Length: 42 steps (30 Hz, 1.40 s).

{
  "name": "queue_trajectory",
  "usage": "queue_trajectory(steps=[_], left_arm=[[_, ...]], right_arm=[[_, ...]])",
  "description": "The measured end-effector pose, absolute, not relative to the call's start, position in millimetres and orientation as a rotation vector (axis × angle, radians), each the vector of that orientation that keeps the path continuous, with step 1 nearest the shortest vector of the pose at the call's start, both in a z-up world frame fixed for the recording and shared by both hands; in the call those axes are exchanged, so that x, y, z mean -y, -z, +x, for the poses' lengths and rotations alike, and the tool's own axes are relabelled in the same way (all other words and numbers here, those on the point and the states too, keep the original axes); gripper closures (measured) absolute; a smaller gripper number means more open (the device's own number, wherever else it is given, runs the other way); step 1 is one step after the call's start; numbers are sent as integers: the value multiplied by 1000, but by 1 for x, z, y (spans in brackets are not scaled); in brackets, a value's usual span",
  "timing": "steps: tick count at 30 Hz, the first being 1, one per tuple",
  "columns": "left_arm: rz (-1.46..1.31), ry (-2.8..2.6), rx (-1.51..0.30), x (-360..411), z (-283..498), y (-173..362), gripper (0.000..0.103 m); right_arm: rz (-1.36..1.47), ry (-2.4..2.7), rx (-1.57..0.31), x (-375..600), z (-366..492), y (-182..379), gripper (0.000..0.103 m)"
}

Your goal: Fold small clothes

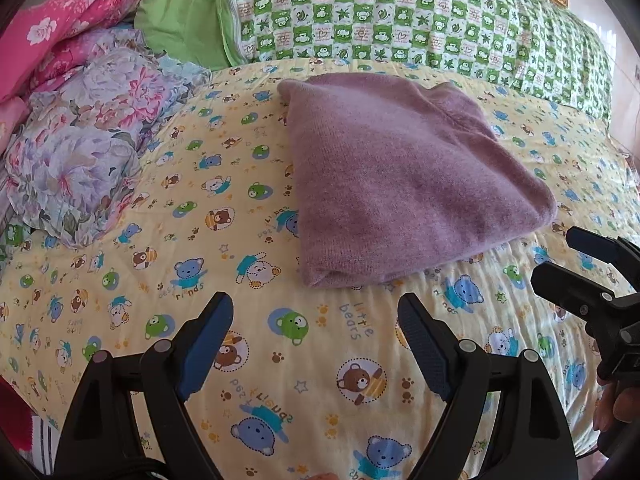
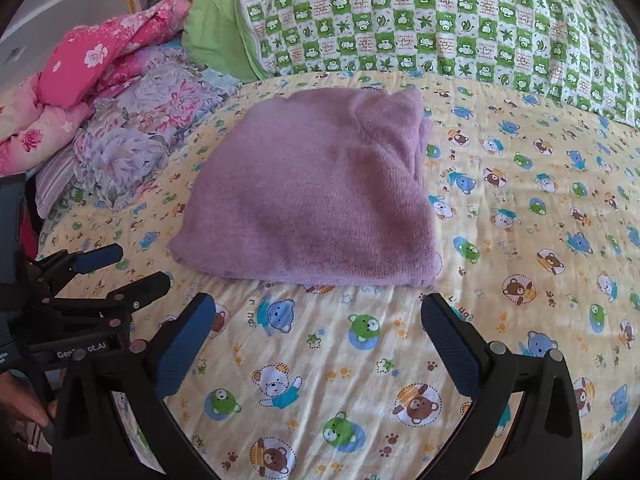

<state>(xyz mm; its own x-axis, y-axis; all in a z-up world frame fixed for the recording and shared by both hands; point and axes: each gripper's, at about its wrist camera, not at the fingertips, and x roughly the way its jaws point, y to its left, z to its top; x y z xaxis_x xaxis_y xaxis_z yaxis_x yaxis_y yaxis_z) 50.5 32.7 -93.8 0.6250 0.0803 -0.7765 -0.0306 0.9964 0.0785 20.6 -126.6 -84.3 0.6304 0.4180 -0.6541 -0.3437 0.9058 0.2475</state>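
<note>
Fisheye views from the two hand-held grippers over a bed. The sweater [image 1: 404, 176], mauve knit, lies on the bedsheet [image 1: 328, 344] as a compact, layered rectangle near the middle of the bed, just ahead of both grippers and touched by neither. Its near edge is thick and rounded, which suggests several layers stacked; no sleeve hangs loose. A small ridge of fabric shows at the far corner in the right view.

Left gripper [image 1: 316, 344]: fingers spread wide, holding nothing, poised above bare sheet short of the sweater. Right gripper [image 2: 318, 352]: fingers likewise apart and empty, just short of the sweater's near edge. Each gripper appears at the edge of the other's view.

Progress, as judged: folding of this garment appears complete or nearly so; at most a final tidying of the far corner remains. No other small garment awaiting folding can be identified; the crumpled floral bedding [image 1: 84, 152] at the left and the green checked quilt [image 1: 420, 16] behind look like bedclothes, not task items.

Legible writing: the sheet's bear print carries "little bears" [image 1: 356, 322] and what reads as "best friends", repeated in several orientations. The left gripper's body in the right view bears a partly hidden label [image 2: 82, 351], "Gen…ot.AI". The quilt's squares hold small characters too fine to read.
</note>
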Motion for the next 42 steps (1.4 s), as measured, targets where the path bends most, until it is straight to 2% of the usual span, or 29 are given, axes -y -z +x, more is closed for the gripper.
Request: queue_trajectory(steps=[42], left_arm=[[21, -82, -872, -28, 47, 81, 18]], right_arm=[[108, -475, -763, 131, 29, 71, 1]])
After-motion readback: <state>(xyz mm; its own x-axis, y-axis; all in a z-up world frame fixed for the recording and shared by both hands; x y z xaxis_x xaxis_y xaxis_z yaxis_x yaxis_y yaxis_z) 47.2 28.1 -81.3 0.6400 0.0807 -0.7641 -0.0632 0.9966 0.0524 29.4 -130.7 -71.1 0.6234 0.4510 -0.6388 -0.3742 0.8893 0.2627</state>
